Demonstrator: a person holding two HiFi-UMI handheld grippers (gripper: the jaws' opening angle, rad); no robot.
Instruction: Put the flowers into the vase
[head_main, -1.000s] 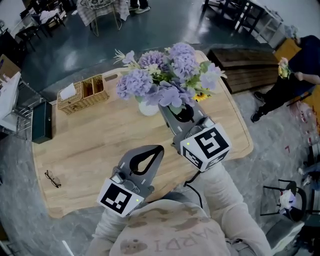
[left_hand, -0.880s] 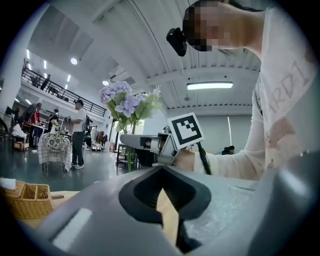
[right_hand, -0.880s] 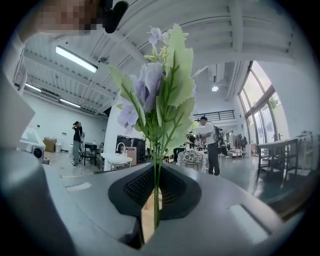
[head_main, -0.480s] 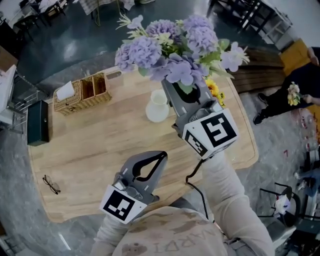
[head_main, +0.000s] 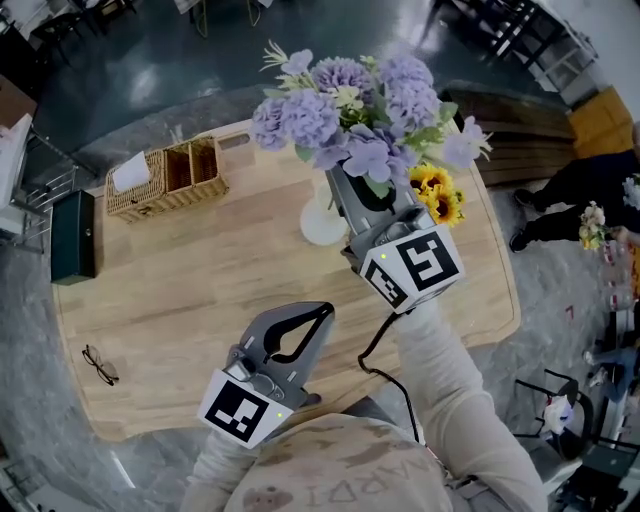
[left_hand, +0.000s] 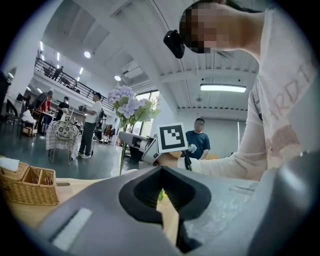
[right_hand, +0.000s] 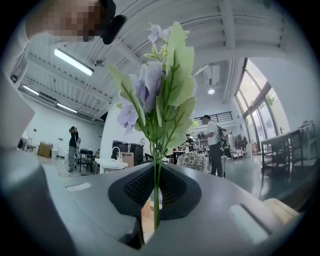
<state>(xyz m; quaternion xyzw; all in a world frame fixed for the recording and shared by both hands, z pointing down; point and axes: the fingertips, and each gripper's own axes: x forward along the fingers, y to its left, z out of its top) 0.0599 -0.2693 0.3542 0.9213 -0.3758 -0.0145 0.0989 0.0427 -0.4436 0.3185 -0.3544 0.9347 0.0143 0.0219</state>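
My right gripper (head_main: 345, 192) is shut on the stems of a bunch of purple flowers (head_main: 350, 105), held above the far part of the wooden table (head_main: 200, 290). The blooms stand upright over the jaws, with the green stems (right_hand: 156, 197) pinched between them in the right gripper view. A white vase (head_main: 320, 225) stands on the table just left of that gripper, partly hidden by it. My left gripper (head_main: 320, 312) hangs shut and empty near the table's front edge. From the left gripper view the right gripper (left_hand: 139, 143) and its flowers (left_hand: 127, 106) show ahead.
Yellow sunflowers (head_main: 436, 194) lie on the table right of the vase. A wicker basket (head_main: 167, 178) sits at the far left, and glasses (head_main: 100, 362) lie near the front left corner. A dark box (head_main: 72, 235) is beside the table's left edge. A person (head_main: 590, 190) stands at right.
The right gripper has carried the bouquet up off the vase, so the vase shows beside it. The sunflowers have come into fuller view. The left gripper has barely moved.
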